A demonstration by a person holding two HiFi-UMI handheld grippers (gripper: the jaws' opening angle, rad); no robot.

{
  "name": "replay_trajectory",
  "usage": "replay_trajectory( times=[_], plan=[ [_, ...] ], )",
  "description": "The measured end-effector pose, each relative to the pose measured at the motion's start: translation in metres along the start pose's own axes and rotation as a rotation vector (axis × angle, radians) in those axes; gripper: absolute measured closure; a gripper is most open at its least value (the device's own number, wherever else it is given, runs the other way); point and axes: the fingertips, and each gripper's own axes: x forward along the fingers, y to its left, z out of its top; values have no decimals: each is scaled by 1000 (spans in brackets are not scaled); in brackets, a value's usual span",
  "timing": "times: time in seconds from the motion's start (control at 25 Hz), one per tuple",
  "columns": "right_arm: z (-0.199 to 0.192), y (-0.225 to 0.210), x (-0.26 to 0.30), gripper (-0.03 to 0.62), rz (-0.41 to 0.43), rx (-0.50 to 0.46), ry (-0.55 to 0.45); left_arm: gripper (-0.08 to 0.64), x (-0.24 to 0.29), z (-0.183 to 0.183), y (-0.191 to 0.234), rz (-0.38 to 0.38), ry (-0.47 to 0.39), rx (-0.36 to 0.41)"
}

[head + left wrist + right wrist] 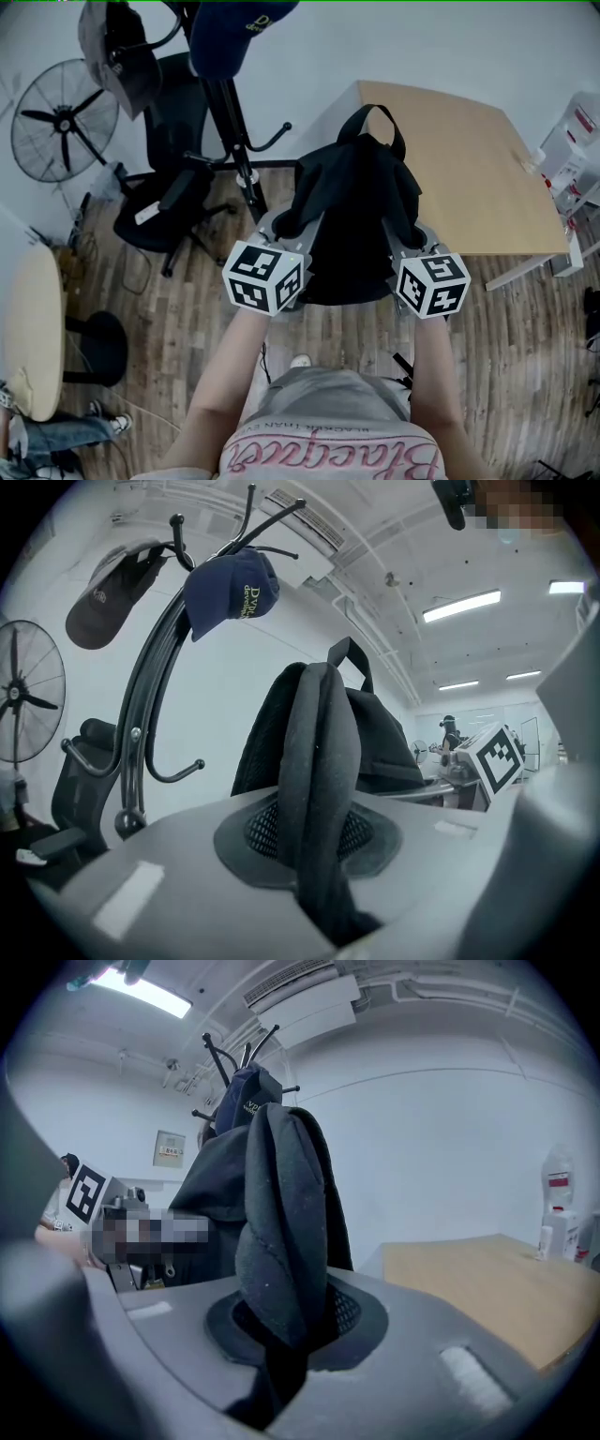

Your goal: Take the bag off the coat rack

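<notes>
1. Fingers (141, 874) of my left gripper (281, 223) and my right gripper (401, 232) clamp the two shoulder straps (319, 761) of the black bag (356, 187).
2. It hangs between them, just beside the coat rack (230, 122), above a wood-plank floor (525, 375).
3. A light wooden table (469, 159) stands behind; an office chair (169, 197) and fan (61, 122) sit left.

The right gripper (281, 1363) has its fingers (450, 1335) clamped on the black bag's (211, 1194) strap (281, 1241); tabletop (487, 1274) right, coat rack (246, 1049) far behind.
</notes>
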Motion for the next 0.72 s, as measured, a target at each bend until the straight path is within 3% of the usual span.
replay_trajectory(
  times=[0.72],
  plan=[
    [81, -21, -26, 554, -111, -70, -179, 483, 25, 79, -17, -56, -152, 111]
  ],
)
